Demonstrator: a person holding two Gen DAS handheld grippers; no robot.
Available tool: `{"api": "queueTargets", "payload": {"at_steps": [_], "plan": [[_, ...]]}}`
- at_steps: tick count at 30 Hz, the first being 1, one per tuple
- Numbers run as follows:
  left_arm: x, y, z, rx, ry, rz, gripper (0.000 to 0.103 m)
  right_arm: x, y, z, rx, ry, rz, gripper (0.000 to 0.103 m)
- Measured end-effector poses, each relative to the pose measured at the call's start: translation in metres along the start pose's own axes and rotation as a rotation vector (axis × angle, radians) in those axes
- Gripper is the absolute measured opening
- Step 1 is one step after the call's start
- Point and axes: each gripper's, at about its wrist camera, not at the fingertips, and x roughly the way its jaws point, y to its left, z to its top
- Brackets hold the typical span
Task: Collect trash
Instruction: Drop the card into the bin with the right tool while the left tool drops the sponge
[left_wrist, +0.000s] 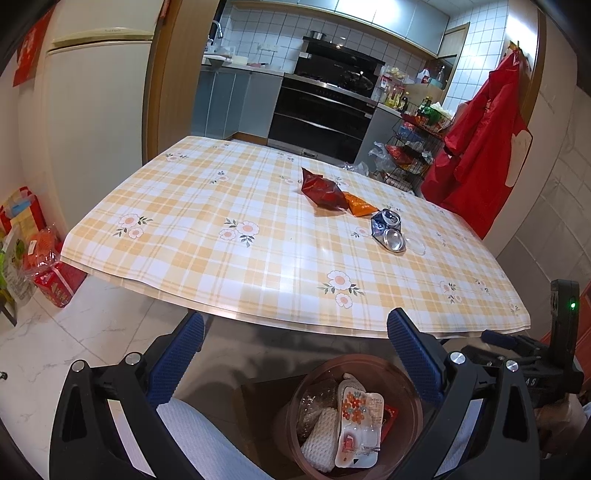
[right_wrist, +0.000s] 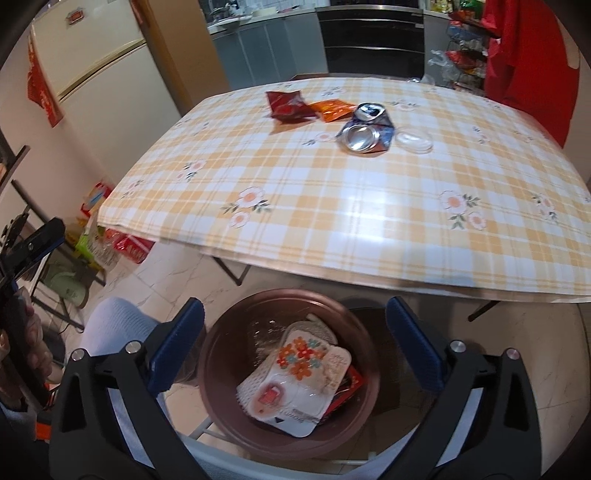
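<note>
Both the left tongs and right tongs hung released above the bin; a crushed can lay on the desk.

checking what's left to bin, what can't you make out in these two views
- Bin contents: both views, the white tray on top hides what lies under it.
- Can label: both views, crushed and too small to read.
- Clear lid: left wrist view, nearly lost against the cloth; whether it touches the can is unclear.
- Orange packet: both views, partly behind the red packet.
- Table's near right corner: right wrist view, cut off by the edge.
</note>
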Motion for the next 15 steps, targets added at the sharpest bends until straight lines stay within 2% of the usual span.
{"api": "queueTargets", "payload": {"at_steps": [15], "plan": [[0.040, -0.017, 0.018, 0.050, 0.065, 0.018, 0.097, 0.007, -0.060, 0.028, 0.084, -0.044, -0.098, 0.097]]}}
